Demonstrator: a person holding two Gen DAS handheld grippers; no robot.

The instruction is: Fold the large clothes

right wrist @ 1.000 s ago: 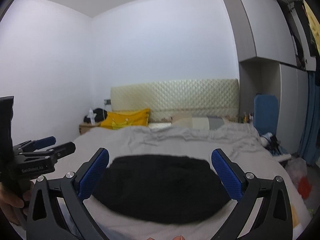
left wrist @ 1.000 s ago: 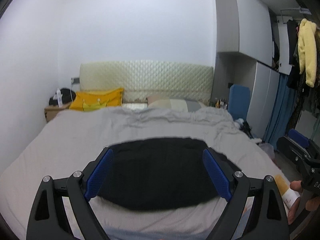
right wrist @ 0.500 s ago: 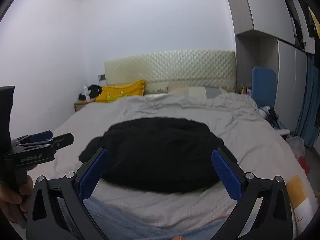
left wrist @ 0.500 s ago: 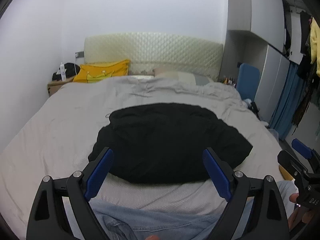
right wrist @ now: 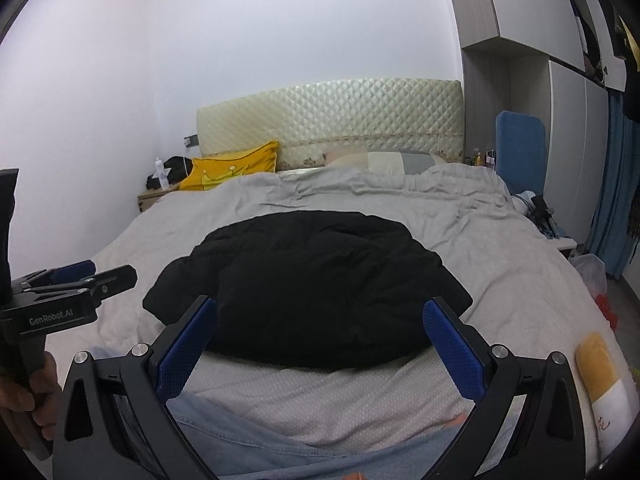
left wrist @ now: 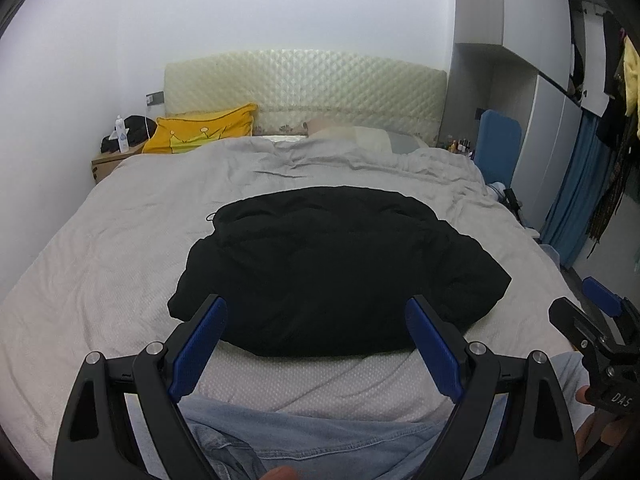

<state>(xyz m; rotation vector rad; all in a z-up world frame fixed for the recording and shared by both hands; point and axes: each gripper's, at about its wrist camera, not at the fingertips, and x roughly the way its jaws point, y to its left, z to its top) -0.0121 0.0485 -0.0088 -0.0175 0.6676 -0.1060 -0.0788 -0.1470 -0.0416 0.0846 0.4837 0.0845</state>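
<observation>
Soft, even indoor light fills both views, brightest on the white wall far ahead of each claw. Shadows are faint. Fisheye bending curves the edges, with dark vignetted corners. Focus is slightly soft throughout.

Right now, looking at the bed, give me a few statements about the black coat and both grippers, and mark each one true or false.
1. The puffy black coat lies on the grey-covered bed. True.
2. The left hand-held gripper is clamped on the coat. False: it is open, short of the coat.
3. The right hand-held gripper is open and empty. True.
4. The bright yellow pillow lies on the coat. False: it sits by the headboard.
5. Pale blue denim fabric lies at the near edge. True.
</observation>
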